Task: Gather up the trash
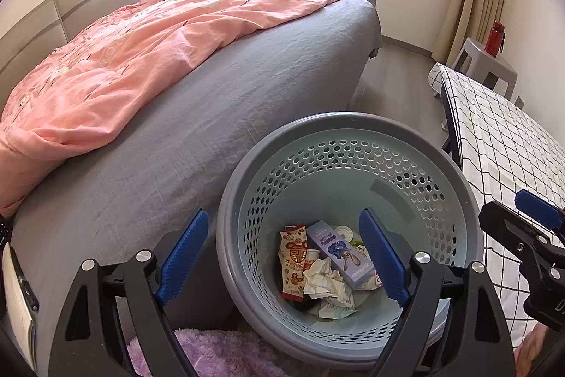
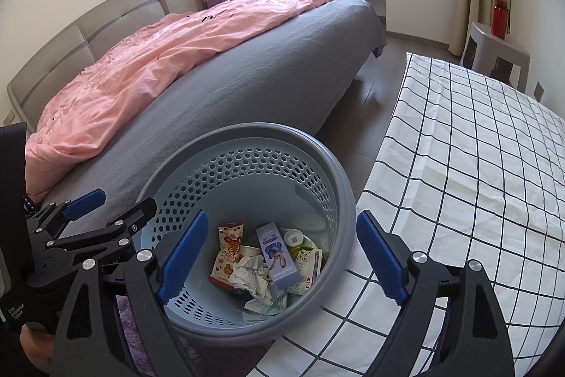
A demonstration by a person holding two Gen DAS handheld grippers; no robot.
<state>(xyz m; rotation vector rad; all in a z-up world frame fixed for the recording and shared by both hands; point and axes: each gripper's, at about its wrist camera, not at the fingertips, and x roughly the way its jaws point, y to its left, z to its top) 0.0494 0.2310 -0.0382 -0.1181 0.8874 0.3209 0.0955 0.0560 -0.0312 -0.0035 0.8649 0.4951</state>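
Observation:
A grey round perforated trash basket (image 1: 455,179) stands on the floor between the bed and a checked table; it also shows in the right wrist view (image 2: 339,179). Inside lie a purple carton (image 1: 339,253), a red snack wrapper (image 1: 291,264), crumpled white paper (image 1: 325,278) and other scraps; the carton (image 2: 277,253), wrapper (image 2: 227,253) and paper (image 2: 252,274) show in the right view too. My left gripper (image 1: 284,257) is open and empty above the basket. My right gripper (image 2: 280,257) is open and empty above the basket, beside the left one.
A bed with grey sheet (image 1: 197,115) and pink duvet (image 1: 123,59) lies left. A table with checked cloth (image 2: 459,165) stands right. A grey stool (image 2: 494,52) holds a red bottle (image 2: 499,18). A purple fluffy rug (image 1: 219,355) lies under the grippers.

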